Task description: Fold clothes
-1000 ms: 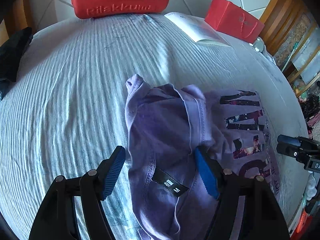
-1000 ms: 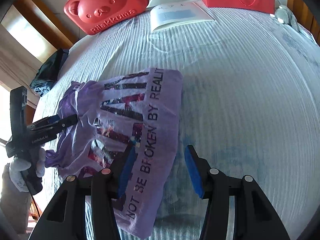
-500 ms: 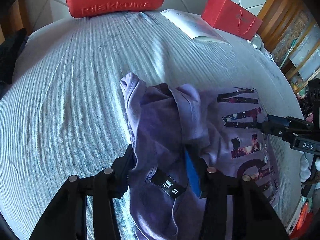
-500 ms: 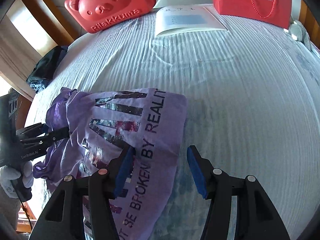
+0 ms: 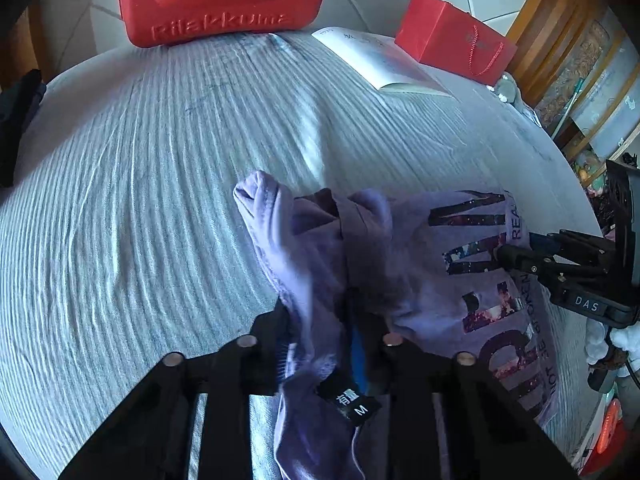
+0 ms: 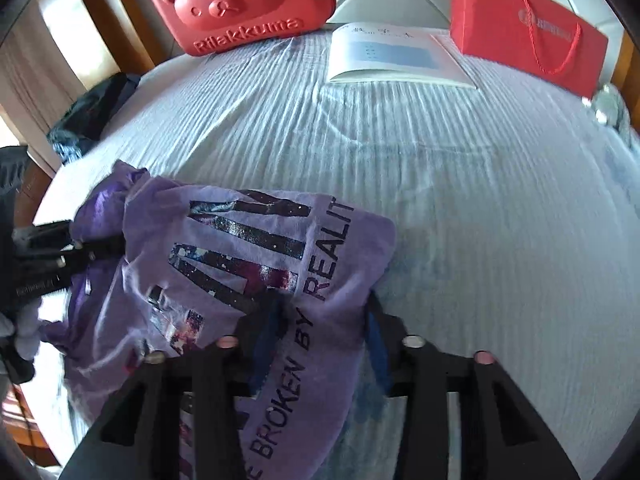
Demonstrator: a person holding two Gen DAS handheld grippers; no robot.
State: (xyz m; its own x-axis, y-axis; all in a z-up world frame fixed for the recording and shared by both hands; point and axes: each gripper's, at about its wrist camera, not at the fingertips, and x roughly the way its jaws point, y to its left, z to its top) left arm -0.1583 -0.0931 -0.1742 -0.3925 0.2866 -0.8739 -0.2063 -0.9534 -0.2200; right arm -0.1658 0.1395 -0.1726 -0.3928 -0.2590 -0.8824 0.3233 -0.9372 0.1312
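The purple T-shirt (image 5: 404,264) lies bunched near the bottom of both frames on the ribbed grey-blue bedspread (image 5: 160,184), printed side up, neck label at the lower centre of the left wrist view. 1 second ago both pairs of jaws stood wide around the cloth; now my left gripper (image 5: 320,340) has pinched down on the fabric beside the collar, and my right gripper (image 6: 320,336) has narrowed onto the shirt's edge by the "BROKEN BY REALIT" line. I read that as 2 grips taken, ready to lift or spread the shirt for a fold.

How firmly the right jaws hold I cannot tell: cloth drapes over the left blue pad, and the right pad sits at the hem's border. The shirt's lower part is cut off under both rigs, and its sleeves are lost in the crumple. Beyond, at the upper edge, sit the red bear case (image 6: 244,4), a booklet (image 6: 396,56) and a red gift bag (image 6: 528,36).
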